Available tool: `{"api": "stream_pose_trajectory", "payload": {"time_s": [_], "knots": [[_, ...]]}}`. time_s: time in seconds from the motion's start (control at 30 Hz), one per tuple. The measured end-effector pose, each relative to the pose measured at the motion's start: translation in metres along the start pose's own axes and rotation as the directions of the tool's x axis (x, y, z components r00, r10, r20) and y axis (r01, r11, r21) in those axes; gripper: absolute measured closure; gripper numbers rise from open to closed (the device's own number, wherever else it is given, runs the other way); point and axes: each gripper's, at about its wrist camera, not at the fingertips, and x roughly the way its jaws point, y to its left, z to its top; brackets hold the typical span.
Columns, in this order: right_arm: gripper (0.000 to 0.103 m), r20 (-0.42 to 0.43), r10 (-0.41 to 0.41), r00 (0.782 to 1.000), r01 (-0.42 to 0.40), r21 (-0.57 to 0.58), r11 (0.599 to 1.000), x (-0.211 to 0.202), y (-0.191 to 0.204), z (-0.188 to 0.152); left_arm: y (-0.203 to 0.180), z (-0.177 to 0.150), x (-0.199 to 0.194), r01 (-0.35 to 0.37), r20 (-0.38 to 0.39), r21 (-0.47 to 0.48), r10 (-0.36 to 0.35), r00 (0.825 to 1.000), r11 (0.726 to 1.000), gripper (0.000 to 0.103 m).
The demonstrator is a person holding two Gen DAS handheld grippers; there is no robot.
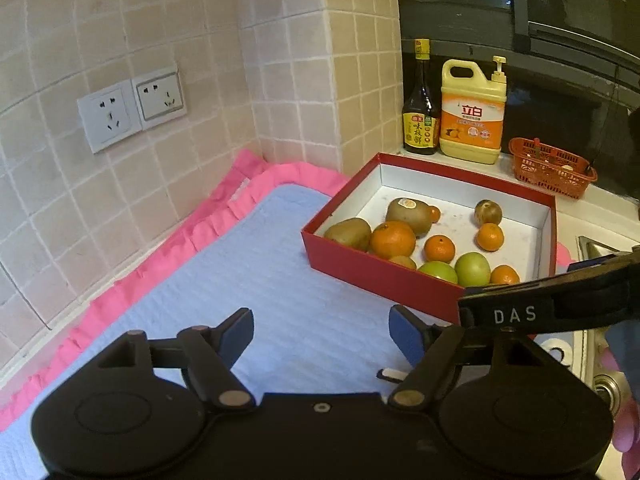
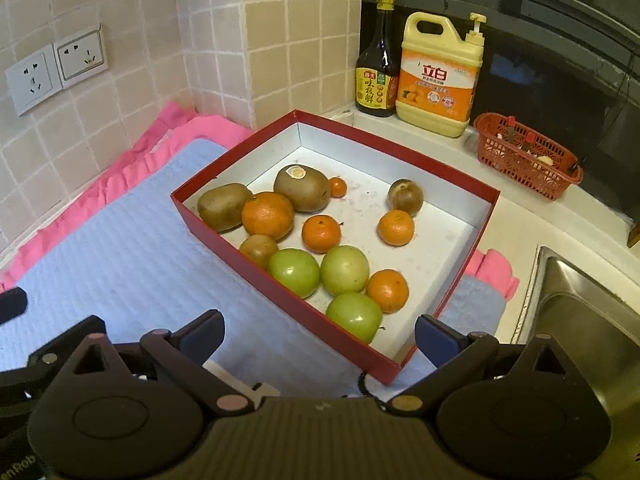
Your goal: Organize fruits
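Observation:
A red box with a white inside [image 2: 256, 276] [image 1: 376, 276] sits on a blue mat [image 2: 120, 272] [image 1: 256, 280]. It holds two kiwis [image 2: 224, 206], several oranges [image 2: 267, 215], three green fruits [image 2: 295, 272] and brown passion fruits [image 2: 405, 196]. My right gripper [image 2: 320, 332] is open and empty, hovering just before the box's near corner. My left gripper [image 1: 322, 332] is open and empty above the blue mat, left of the box. The right gripper's body [image 1: 560, 300] crosses the right side of the left wrist view.
A dark sauce bottle [image 2: 378, 60], a yellow detergent jug [image 2: 440, 76] and an orange basket [image 2: 528, 156] stand on the ledge behind the box. A steel sink [image 2: 584, 320] lies to the right. The tiled wall with sockets [image 1: 132, 108] is on the left.

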Motion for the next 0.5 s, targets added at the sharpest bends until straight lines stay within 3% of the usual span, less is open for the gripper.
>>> {"api": "stream_pose_trajectory", "payload": {"time_s": [0.5], "knots": [[0.0, 0.004, -0.01, 1.0, 0.01, 0.016, 1.0, 0.0008, -0.0081, 0.0023, 0.0063, 0.0037, 0.0023, -0.031, -0.007, -0.042, 0.031, 1.0, 0.999, 0.009]]}}
